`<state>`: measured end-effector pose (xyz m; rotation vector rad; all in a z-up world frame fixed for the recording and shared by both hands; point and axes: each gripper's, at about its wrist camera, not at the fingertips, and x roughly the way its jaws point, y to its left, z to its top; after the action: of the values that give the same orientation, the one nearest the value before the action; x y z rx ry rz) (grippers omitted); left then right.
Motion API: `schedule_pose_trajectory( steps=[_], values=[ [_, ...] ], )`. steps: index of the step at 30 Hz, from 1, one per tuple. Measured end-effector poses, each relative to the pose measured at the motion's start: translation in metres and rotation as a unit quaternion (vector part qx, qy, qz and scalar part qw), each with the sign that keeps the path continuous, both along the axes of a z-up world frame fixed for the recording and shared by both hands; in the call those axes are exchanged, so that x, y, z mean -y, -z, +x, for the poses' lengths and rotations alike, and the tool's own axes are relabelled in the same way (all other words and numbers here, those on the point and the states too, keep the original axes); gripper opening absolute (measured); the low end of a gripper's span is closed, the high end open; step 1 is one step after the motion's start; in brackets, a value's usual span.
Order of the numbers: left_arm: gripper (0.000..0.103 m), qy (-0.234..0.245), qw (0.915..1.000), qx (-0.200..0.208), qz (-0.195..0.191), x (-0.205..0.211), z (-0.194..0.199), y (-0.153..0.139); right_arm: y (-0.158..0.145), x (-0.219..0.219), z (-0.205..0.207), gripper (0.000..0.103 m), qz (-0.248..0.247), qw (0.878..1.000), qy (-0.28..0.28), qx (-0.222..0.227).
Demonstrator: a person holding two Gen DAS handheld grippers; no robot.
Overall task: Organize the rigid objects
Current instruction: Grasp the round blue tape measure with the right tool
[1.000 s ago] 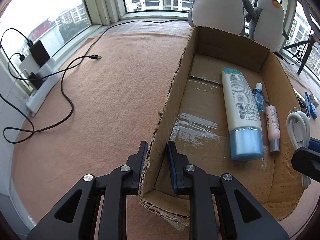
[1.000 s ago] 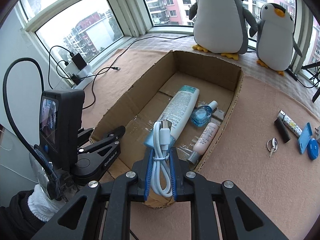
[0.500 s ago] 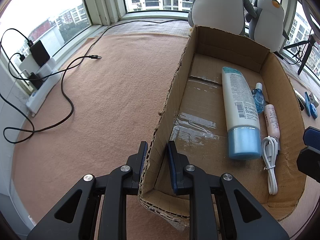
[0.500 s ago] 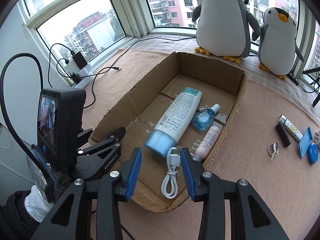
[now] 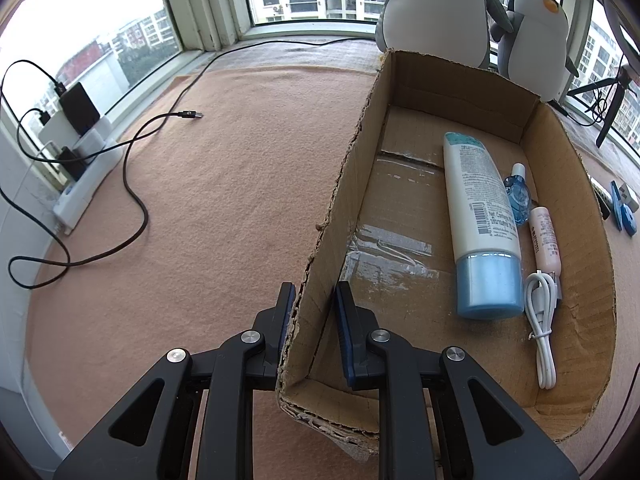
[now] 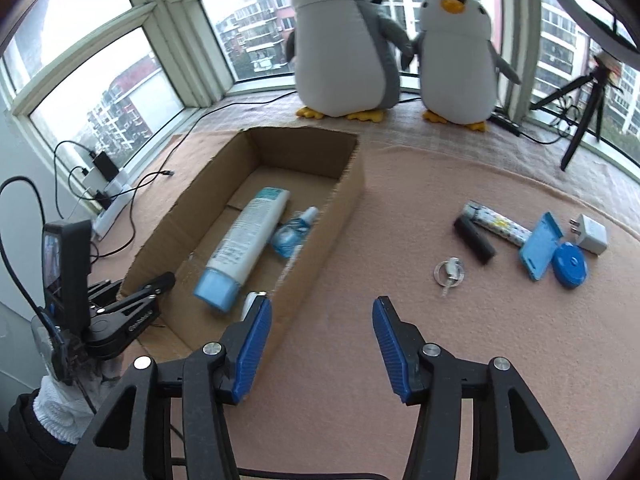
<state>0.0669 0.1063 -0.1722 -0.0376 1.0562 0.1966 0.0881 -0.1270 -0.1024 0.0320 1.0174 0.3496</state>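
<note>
Corrugated cardboard box (image 5: 568,168), ragged edges; matt felt mat (image 5: 224,184)

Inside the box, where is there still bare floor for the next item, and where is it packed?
Free: the box floor between its left wall, pinched by the left gripper, and the big tube; also the far end. Crowded: the right wall, where small bottle, pink tube and white cable lie by the tube.

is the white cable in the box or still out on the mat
In the box: the coiled white cable lies on the cardboard box floor beside the lotion tube.
</note>
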Motion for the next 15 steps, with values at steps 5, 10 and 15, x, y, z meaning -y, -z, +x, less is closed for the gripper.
schedule_pose_trajectory(
  steps=[5, 10, 15],
  values=[
    [0.019, 0.0, 1.0, -0.001, 0.001, 0.0, 0.001, 0.0, 0.004, 0.064, 0.012, 0.049, -0.017, 0.997, 0.07, 0.003],
    [0.019, 0.0, 1.0, -0.002, 0.006, 0.001, 0.001, 0.001, 0.014, 0.125, 0.025, 0.051, -0.05, 0.989, 0.136, 0.005],
    [0.019, 0.0, 1.0, -0.004, 0.009, 0.001, 0.001, 0.001, 0.033, 0.169, 0.043, 0.051, -0.073, 0.981, 0.177, -0.009]
  ],
)
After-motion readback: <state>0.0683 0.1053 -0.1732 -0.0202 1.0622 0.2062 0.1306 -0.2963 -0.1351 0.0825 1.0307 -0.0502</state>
